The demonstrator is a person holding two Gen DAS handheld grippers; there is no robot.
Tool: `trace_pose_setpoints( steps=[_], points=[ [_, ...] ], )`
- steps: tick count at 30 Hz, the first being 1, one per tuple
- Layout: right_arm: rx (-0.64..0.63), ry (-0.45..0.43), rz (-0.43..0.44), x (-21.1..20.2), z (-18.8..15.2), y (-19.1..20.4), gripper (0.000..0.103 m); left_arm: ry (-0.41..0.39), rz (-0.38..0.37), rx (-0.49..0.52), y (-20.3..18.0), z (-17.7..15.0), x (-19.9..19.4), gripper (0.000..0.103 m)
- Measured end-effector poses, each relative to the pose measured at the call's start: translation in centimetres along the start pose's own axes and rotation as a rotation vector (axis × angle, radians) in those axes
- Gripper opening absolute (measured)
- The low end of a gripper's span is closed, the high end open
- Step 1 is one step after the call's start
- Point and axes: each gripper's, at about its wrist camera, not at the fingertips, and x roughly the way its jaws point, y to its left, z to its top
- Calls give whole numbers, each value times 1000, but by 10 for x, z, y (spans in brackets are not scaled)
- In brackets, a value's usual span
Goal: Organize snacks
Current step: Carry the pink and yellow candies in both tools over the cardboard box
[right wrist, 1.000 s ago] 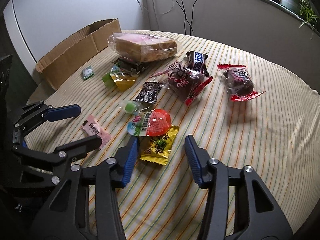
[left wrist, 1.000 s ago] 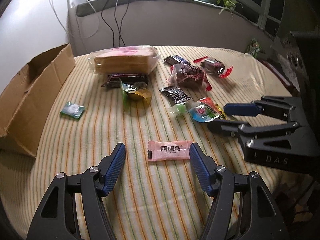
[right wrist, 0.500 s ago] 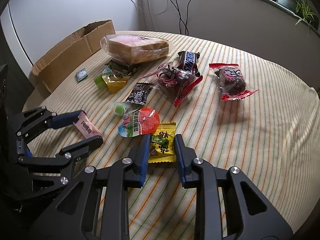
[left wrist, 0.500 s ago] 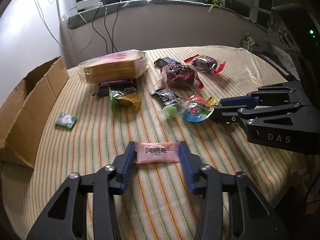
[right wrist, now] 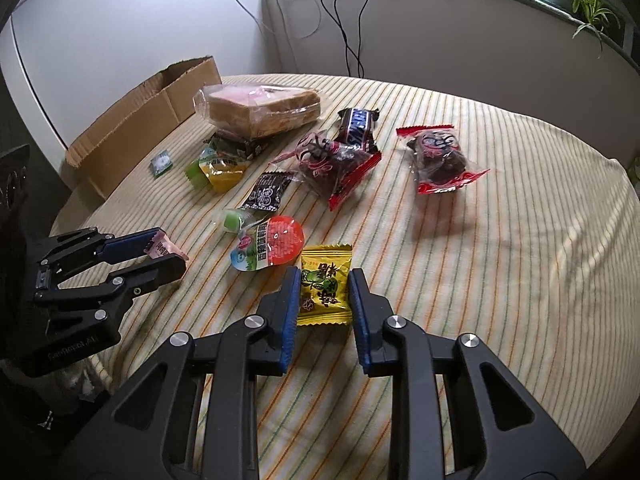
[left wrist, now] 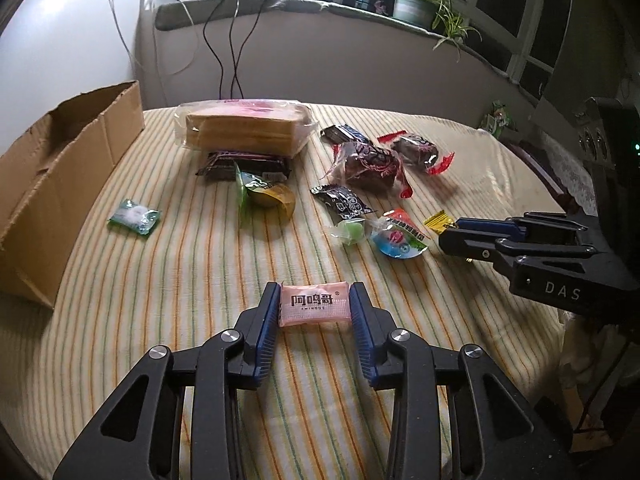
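My left gripper [left wrist: 314,310] is shut on a pink candy packet [left wrist: 313,306] and holds it above the striped tablecloth [left wrist: 180,264]; it also shows in the right wrist view [right wrist: 162,254]. My right gripper [right wrist: 324,292] is shut on a yellow candy packet [right wrist: 325,282], lifted a little; its tip shows in the left wrist view [left wrist: 438,222]. Other snacks lie beyond: a jelly cup [right wrist: 272,248], a green candy [right wrist: 233,220], a black packet [right wrist: 269,192], bagged bread [right wrist: 258,110], two red-wrapped cakes [right wrist: 336,166] [right wrist: 438,160].
An open cardboard box [left wrist: 52,160] stands at the table's left edge; it also shows in the right wrist view [right wrist: 136,120]. A small green mint packet [left wrist: 134,216] lies near it. A wall ledge with cables and plants runs behind the table.
Both grippers closed from open onto their candies, the left on the pink packet and the right on the yellow one, and have lifted them slightly off the cloth.
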Motion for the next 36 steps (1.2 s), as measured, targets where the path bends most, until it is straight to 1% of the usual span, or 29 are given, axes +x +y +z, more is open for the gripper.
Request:
trace_pose_setpoints(
  steps=[7,15,19,27,31,36],
  points=[
    [-11,-40,5,-16,8,5,25,-49,16,-10,7,8,-20,33],
    [-58,-70,45,-21,31,28,25,-122,63,-22,27,23,-44,33],
    [-97,-82,66,-19,49,46,25,-149,97,-34,42,28,-52,33],
    [-181,-117,119,-12,94,89,25,-199,180,-76,85,35,-72,33],
    [-224,-124,157,-1,117,117,25,-215,215,-103,107,38,-78,33],
    [-256,-117,187,18,137,145,25,-219,257,-125,129,38,-81,33]
  ],
)
